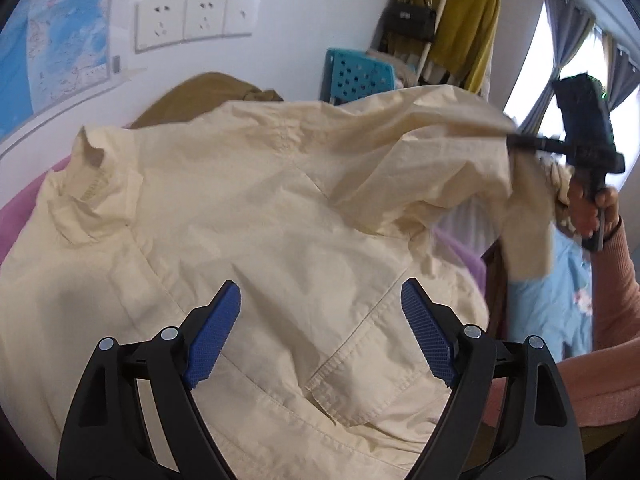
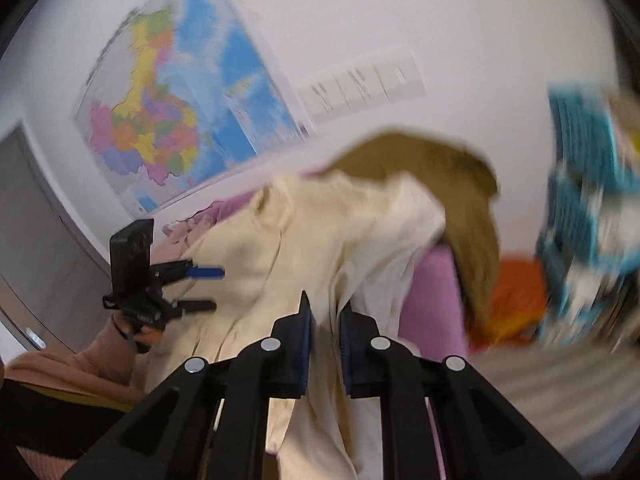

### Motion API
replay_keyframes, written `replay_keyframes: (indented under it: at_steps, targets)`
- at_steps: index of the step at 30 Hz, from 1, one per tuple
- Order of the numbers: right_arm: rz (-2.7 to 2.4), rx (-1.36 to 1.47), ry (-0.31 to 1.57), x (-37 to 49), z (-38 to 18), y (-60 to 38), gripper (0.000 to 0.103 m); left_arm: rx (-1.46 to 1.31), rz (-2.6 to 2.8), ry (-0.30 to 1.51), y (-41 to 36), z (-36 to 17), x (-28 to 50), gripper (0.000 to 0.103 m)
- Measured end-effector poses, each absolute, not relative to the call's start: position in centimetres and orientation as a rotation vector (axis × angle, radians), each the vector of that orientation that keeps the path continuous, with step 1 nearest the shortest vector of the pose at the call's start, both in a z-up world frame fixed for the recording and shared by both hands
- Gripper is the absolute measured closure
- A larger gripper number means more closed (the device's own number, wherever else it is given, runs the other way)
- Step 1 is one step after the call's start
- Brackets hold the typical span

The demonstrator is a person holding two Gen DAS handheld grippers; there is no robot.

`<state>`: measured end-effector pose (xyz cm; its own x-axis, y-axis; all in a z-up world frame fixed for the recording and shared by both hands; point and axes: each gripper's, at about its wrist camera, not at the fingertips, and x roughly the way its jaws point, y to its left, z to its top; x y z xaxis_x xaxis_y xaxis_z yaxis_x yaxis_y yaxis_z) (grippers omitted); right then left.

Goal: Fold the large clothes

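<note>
Left wrist view: your left claw (image 1: 320, 312), blue ribbed pads spread wide and released, hovers over the cream cotton jacket (image 1: 240, 220), creased, collar at far left, spread over a pink bedcover (image 1: 16, 216). Your right claw (image 1: 520, 142) lifts one sleeve.

Right wrist view, blurred: your right claw (image 2: 326, 316) clenched on cream cloth; olive garment (image 2: 440, 168) behind; wall map (image 2: 180, 108).

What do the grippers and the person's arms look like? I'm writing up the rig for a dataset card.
Both the left gripper and the right gripper are black plastic linkages with round silver pivot pins and blue cross-hatched finger pads. Each has a black box-shaped body on a pistol-style handle. No cables show. The person's sleeves are salmon-pink knit.
</note>
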<state>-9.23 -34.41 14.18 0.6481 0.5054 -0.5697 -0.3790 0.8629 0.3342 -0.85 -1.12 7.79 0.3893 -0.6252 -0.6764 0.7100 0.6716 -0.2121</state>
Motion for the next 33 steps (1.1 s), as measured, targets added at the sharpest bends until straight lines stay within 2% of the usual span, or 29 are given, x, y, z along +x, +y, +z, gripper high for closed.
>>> replay_keyframes:
  at_steps: [2, 6, 8, 13, 15, 16, 19, 22, 24, 25, 27, 28, 29, 30, 31, 32, 33]
  targets:
    - [0.546, 0.095, 0.708, -7.7, 16.9, -31.4, 0.088, 0.096, -0.853, 0.779, 0.0, 8.6, -0.9, 0.021]
    - [0.615, -0.052, 0.773, -3.6, 18.3, -24.5, 0.084, 0.036, -0.827, 0.714, 3.8, 10.4, -1.3, 0.019]
    - [0.654, -0.082, 0.830, -1.3, 17.3, -21.1, 0.077, 0.017, -0.806, 0.688, 5.4, 11.0, -1.7, 0.017]
    - [0.782, -0.124, 0.958, 3.7, 12.4, -12.6, 0.075, -0.021, -0.759, 0.676, 9.3, 10.9, -2.2, 0.014]
    - [0.798, -0.103, 1.005, 5.4, 10.3, -10.7, 0.069, -0.037, -0.744, 0.693, 10.4, 10.4, -2.3, 0.014]
    - [0.803, -0.092, 1.031, 6.2, 9.1, -9.8, 0.062, -0.045, -0.744, 0.699, 10.8, 10.2, -2.2, 0.013]
    - [0.805, -0.047, 1.061, 7.6, 7.5, -9.4, 0.059, -0.059, -0.761, 0.736, 11.2, 9.0, -2.5, 0.010]
    - [0.797, 0.037, 0.983, 7.3, 8.8, -12.1, 0.041, -0.035, -0.818, 0.798, 9.9, 7.0, -2.7, 0.009]
    - [0.704, 0.032, 0.894, 6.9, 10.0, -14.8, 0.034, -0.010, -0.873, 0.840, 8.6, 5.7, -2.8, 0.006]
    - [0.623, 0.032, 0.859, 6.8, 10.3, -16.7, 0.025, 0.006, -0.905, 0.866, 7.5, 4.9, -2.7, 0.006]
    - [0.510, 0.061, 0.816, 7.0, 10.2, -19.9, 0.024, 0.069, -0.906, 0.921, 5.5, 3.3, -2.3, 0.006]
    - [0.457, 0.094, 0.812, 7.1, 9.8, -22.0, 0.022, 0.104, -0.883, 0.941, 4.7, 2.8, -2.0, 0.014]
    - [0.411, 0.105, 0.818, 7.5, 9.3, -23.3, 0.018, 0.135, -0.856, 0.962, 4.2, 2.4, -1.6, 0.033]
    - [0.346, 0.123, 0.824, 7.8, 8.5, -25.0, 0.017, 0.143, -0.840, 0.984, 4.1, 2.2, -1.0, 0.039]
    - [0.314, 0.150, 0.836, 8.2, 7.5, -26.6, 0.016, 0.129, -0.833, 0.997, 4.4, 2.3, -0.3, 0.052]
    - [0.308, 0.171, 0.854, 8.6, 6.7, -27.5, 0.015, 0.131, -0.820, 0.983, 4.9, 2.8, 0.1, 0.075]
    - [0.300, 0.215, 0.879, 9.1, 5.4, -28.8, 0.015, 0.153, -0.782, 0.961, 5.5, 3.5, 0.5, 0.081]
